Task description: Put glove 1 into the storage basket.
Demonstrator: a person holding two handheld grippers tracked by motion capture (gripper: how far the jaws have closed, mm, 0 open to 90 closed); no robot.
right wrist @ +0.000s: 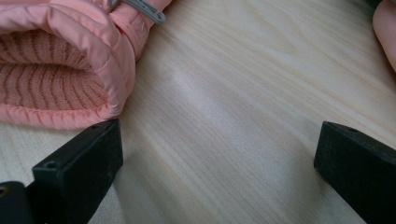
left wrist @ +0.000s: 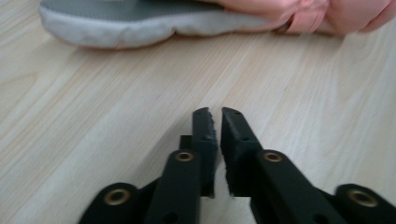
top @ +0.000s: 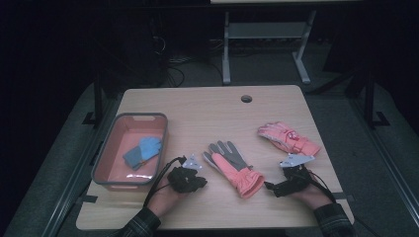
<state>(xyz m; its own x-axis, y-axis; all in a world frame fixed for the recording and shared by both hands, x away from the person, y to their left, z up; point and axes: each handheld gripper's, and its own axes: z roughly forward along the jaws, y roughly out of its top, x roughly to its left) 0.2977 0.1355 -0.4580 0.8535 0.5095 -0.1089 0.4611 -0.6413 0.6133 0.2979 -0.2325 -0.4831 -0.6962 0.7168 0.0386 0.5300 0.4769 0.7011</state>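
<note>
- Pale wooden table; pink-and-grey padded glove central, its cuff toward 5 o'clock.
- Left gripper: jaws a crack apart, empty.
- Right gripper: jaws wide, beside cuff.
- Risk: slippery cuff could skid away from the closing jaws.

high view: above, looking forward and down on the worktop
gripper views: low, close, both facing the middle glove

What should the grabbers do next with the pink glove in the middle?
Probably slide the open right gripper forward onto the glove's cuff: its jaws stand wide, one jaw right beside the cuff. The left gripper is almost shut, short of the glove.
</note>
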